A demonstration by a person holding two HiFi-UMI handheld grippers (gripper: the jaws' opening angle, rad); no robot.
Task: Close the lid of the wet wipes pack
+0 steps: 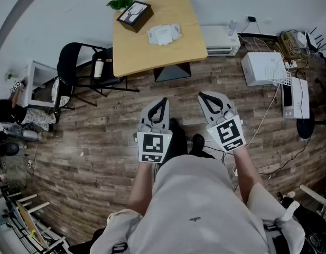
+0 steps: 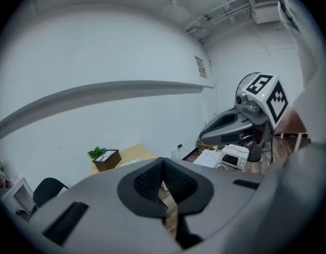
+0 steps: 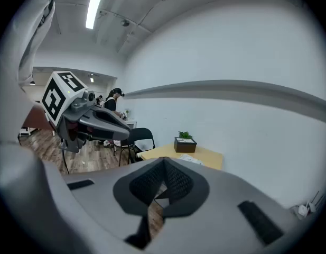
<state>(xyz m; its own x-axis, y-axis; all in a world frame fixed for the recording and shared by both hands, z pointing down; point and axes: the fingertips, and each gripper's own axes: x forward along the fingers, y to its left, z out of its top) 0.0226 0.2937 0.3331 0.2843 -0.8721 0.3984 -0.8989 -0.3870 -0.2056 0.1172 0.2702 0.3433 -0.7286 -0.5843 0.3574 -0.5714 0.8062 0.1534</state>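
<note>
The white wet wipes pack (image 1: 164,34) lies on a light wooden table (image 1: 147,52) at the far side of the room; its lid cannot be made out from here. My left gripper (image 1: 163,101) and right gripper (image 1: 204,96) hang side by side over the wooden floor, well short of the table, both shut with nothing in them. In the right gripper view the pack (image 3: 189,160) shows as a small white shape just beyond the shut jaws (image 3: 164,166). In the left gripper view the shut jaws (image 2: 163,166) cover most of the table (image 2: 130,154).
A dark brown box (image 1: 134,16) and a small plant (image 1: 120,3) stand at the table's far left corner. Black chairs (image 1: 78,70) stand left of the table. White appliances (image 1: 221,40) and a white case (image 1: 263,67) with cables sit on the floor at right. A person (image 1: 4,115) sits far left.
</note>
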